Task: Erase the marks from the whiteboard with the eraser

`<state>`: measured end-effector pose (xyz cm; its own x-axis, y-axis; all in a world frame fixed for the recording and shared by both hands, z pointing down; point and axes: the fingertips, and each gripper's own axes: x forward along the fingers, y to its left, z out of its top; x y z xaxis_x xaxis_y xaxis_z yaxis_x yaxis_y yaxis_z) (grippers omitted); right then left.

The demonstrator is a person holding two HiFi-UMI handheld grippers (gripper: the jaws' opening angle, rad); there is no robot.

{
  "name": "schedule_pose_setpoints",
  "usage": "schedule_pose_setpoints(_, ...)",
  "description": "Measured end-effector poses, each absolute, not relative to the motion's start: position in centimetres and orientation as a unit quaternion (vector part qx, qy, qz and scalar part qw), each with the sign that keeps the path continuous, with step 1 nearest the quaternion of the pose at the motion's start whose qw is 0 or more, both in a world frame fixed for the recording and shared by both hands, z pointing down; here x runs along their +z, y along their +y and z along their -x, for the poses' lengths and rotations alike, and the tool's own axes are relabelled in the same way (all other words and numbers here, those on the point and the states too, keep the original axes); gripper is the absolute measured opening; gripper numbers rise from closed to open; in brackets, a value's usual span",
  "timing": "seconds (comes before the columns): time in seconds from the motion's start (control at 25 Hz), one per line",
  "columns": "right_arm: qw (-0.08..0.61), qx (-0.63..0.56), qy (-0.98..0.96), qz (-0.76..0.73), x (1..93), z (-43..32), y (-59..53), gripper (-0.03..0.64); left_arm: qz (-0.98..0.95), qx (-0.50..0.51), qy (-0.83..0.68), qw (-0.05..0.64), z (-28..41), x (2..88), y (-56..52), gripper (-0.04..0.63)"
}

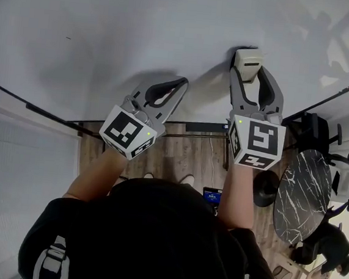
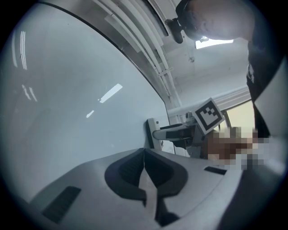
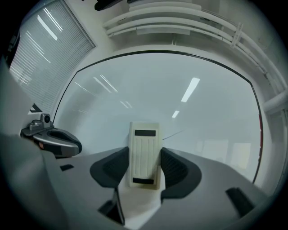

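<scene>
The whiteboard fills the upper head view, its surface nearly bare. A cream eraser lies flat against the board, and my right gripper is shut on its sides. In the right gripper view the ribbed eraser stands between the dark pads, and a faint thin line shows on the board just right of it. My left gripper hovers left of the eraser near the board's lower edge, shut on nothing; its jaws meet in the left gripper view, where the eraser shows beyond them.
The board's black frame edge runs below both grippers. A round black marble table and black chairs stand on the wooden floor at the right. Window blinds are at the left.
</scene>
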<state>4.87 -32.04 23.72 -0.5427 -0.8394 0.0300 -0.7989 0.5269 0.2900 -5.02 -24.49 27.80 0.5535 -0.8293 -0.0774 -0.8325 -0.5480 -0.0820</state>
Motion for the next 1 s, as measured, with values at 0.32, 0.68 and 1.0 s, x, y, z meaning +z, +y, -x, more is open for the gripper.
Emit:
schedule_pose_setpoints(0.32,0.08,-0.126,-0.865,-0.479,22.7,-7.1,-33.5,0.222,0.875,0.015,0.48,0.051,5.2,27.9,-24.7,0.006)
schedule_pose_setpoints(0.68,0.049,-0.112,-0.848,-0.516,21.3,-12.4,-35.4,0.222,0.874,0.011,0.483,0.049,4.3,28.2,-24.8,0.006)
schedule_pose_setpoints(1.0,0.031,-0.09,-0.821,-0.563,21.3,-18.0,-37.6,0.222,0.873,0.009,0.485,0.05,3.9,28.2,-24.7,0.006)
